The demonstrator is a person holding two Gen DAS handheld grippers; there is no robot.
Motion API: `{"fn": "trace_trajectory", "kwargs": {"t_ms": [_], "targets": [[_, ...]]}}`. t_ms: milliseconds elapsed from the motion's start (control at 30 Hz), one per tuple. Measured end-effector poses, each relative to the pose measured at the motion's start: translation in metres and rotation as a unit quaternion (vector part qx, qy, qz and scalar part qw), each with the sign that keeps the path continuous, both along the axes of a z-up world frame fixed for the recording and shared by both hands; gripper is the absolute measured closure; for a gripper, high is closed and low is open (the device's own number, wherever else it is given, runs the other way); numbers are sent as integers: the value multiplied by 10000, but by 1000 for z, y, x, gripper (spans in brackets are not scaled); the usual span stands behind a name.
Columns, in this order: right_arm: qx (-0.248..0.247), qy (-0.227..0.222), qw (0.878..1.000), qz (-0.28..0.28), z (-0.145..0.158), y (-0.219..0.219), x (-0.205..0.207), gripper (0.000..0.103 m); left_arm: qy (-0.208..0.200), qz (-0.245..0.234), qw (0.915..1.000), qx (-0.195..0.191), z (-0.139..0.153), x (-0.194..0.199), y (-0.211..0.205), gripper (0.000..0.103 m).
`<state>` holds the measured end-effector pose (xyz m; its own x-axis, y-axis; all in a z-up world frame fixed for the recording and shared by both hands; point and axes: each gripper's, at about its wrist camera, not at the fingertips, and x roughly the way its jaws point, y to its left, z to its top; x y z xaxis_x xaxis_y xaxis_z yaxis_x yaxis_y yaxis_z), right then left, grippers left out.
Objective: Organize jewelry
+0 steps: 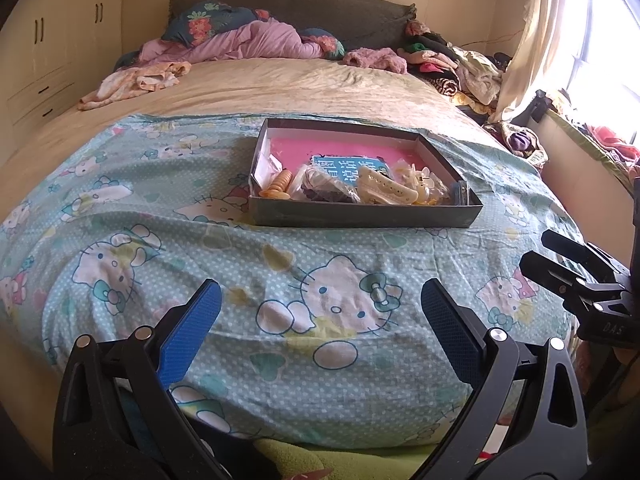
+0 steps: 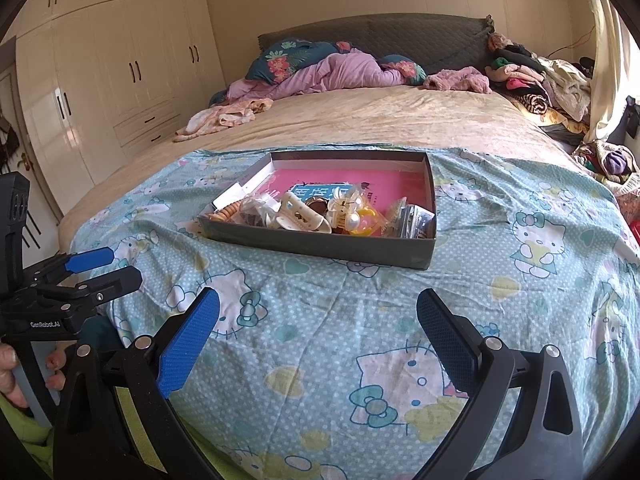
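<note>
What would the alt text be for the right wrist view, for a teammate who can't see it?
A shallow dark cardboard box with a pink lining sits on a light blue cartoon-cat bedsheet, its near end piled with cream plastic hair claws, an orange coil tie and small packets. The open right gripper hovers short of it, empty; the left gripper shows at the left edge.

Bright daylight from window (image 1: pixel 600 52) upper right, blown out w/ glare on curtain (image 1: pixel 532 40). Soft shadows, warm cast. Strong fisheye bending at edges, dark vignette in corners. Centre sharp, far headboard (image 2: pixel 400 40) slightly soft.
</note>
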<state>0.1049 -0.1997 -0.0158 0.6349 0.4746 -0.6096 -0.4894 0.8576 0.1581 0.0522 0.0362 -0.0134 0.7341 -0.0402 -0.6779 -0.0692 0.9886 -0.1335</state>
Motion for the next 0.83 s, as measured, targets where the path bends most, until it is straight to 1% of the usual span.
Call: {"fn": "trace_trajectory", "kwargs": {"t_ms": [133,233,300,367,433,467,567,633,667,733,767,800,833], "targets": [[-20,32,9999,-157,-3,-9,7,5,178,232,9994,-206,-5,5,12,10],[-11,83,9993,-352,-7,-21,18,5,276,495,9974,-445,-10,8,30,10],[-15,115,9983,-564,-10,-31,29,5,344,703,9955,-531,-14,12,46,10],[-10,176,9965,-816,-15,-46,42,5,366,1004,9932,-460,-17,17,68,10],[-52,165,9930,-1172,-18,-66,60,5,375,1393,9889,-363,-21,23,97,10],[-51,157,9906,-1357,-20,-78,71,5,386,1652,9850,-302,-23,28,115,10],[-255,197,9800,-1963,-29,-117,110,5,583,2431,9682,-134,-33,47,176,10],[-491,298,9700,-2364,-40,-144,140,5,784,2956,9521,-17,-46,62,223,10],[-567,371,9640,-2571,-47,-160,156,5,881,3126,9458,-43,-52,68,244,10],[-626,561,9506,-2989,-62,-190,184,5,1067,3395,9335,-431,-70,82,291,10],[-601,685,9432,-3196,-69,-204,196,5,1100,3542,9270,-562,-77,85,308,10],[-566,773,9380,-3332,-76,-216,208,5,1036,3697,9218,-528,-83,89,323,10],[-569,862,9335,-3435,-84,-227,217,5,942,3850,9177,-284,-86,93,333,9]]}}
